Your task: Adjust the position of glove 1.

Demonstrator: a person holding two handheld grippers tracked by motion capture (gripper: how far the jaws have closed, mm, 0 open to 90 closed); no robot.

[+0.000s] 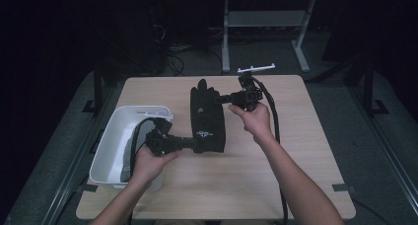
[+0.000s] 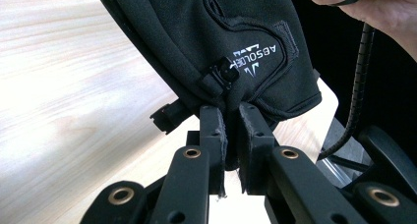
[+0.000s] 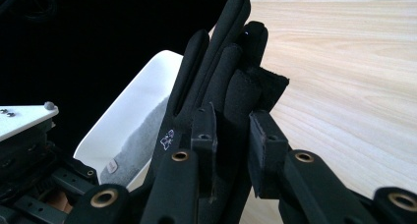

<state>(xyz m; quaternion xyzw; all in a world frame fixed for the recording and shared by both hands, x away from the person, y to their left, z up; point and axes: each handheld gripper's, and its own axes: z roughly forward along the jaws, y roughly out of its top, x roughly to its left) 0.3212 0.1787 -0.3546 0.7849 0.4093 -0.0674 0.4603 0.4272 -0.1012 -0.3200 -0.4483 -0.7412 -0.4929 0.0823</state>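
Left tool point(image 1: 197, 144) is clenched on the cuff end of the black glove point(image 1: 207, 117); in the left gripper view its two pads pinch the hem just below the white logo, with a small plastic clip point(image 2: 222, 76) sitting right above the pinch. Left of it in the high view stands a white bin point(image 1: 111, 136), at the desk's left edge, with a grey cloth point(image 3: 135, 145) lying in its bottom. The glove itself stretches between both hands over the middle of the wooden desk point(image 1: 296, 146), cuff toward the person and fingers pointing away; whether it rests on the wood or hangs just clear I cannot tell. Further right, the right tool point(image 1: 220, 99) is clamped on the finger end, its pads squeezing a couple of the padded fingers in the right gripper view.

Judging by how it folds and bunches at both pinches, the glove is soft, light and limp, not fragile, and its fabric looks grippy rather than slick. It will likely sag wherever it is unsupported, so two holds at opposite ends suit it well. The stitched cuff hem is probably the firmest place to grip; the fingers may slide out singly, so taking several at once is safer.
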